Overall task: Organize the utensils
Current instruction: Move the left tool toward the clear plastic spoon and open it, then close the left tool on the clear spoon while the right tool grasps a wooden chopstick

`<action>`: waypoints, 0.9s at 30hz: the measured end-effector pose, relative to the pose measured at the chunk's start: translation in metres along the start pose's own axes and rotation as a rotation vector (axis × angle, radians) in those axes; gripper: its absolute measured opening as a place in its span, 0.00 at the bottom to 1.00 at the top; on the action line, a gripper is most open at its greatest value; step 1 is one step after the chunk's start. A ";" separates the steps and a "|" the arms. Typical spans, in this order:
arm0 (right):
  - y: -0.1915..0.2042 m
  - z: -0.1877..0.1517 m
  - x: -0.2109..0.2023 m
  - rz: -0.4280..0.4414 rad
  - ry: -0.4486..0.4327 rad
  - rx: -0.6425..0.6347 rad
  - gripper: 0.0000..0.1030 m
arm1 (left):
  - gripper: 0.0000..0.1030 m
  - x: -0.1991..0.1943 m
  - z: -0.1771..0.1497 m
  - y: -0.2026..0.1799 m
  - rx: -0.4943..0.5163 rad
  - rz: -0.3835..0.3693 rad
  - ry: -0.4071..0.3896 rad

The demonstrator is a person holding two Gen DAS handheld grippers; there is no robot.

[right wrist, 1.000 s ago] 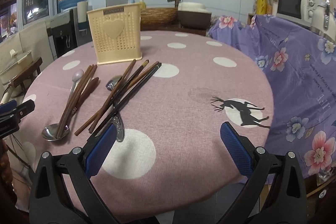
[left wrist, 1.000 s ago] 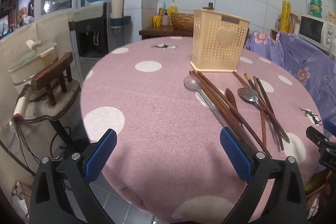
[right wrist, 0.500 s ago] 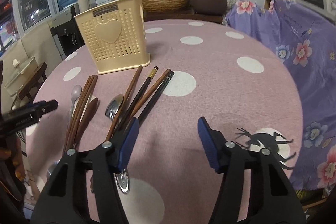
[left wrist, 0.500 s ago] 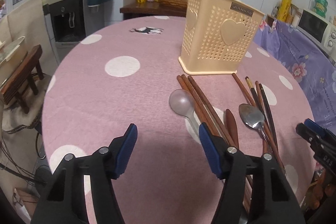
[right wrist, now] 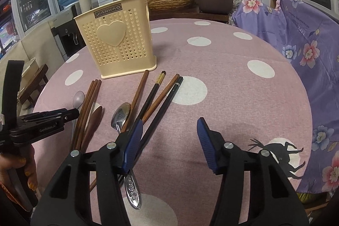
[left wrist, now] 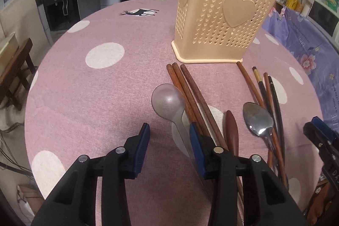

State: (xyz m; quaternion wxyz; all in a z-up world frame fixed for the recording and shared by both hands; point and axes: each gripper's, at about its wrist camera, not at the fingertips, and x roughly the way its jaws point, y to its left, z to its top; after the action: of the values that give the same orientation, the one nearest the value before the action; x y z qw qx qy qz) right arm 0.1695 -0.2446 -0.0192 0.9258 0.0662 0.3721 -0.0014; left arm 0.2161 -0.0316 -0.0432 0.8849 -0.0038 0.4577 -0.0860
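Observation:
A cream perforated utensil holder [left wrist: 222, 20] with a heart stands on the pink dotted tablecloth [left wrist: 101, 99]; it also shows in the right wrist view [right wrist: 118, 39]. In front of it lie a matte steel spoon [left wrist: 168, 102], three brown chopsticks [left wrist: 190, 94], a wooden spoon [left wrist: 232, 130], a shiny steel spoon [left wrist: 257, 120] and several more chopsticks [right wrist: 161, 99]. My left gripper [left wrist: 169, 137] is open, low over the matte spoon's handle. My right gripper [right wrist: 169, 132] is open above the dark chopsticks, right of the shiny spoon [right wrist: 121, 114].
A purple floral cloth [right wrist: 296, 35] covers furniture at the right. A water dispenser [left wrist: 63, 5] and a wooden stool [left wrist: 14, 69] stand left of the table. A counter with a basket [right wrist: 169, 0] is behind. The table edge is near.
Both grippers have moved forward and down toward the utensils and their jaws have narrowed. The utensils and the holder have not moved.

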 end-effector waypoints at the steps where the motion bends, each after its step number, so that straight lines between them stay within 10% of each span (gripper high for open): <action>1: 0.000 0.000 0.000 0.000 0.000 0.002 0.52 | 0.36 0.001 0.001 0.001 0.004 0.005 0.000; 27: 0.004 -0.007 0.003 0.001 0.030 0.031 0.55 | 0.43 0.027 0.037 -0.001 0.074 0.109 0.006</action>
State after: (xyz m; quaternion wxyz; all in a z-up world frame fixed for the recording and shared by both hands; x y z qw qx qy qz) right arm 0.1670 -0.2391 -0.0263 0.9190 0.0806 0.3859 -0.0057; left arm 0.2606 -0.0399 -0.0436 0.8866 0.0541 0.4562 -0.0543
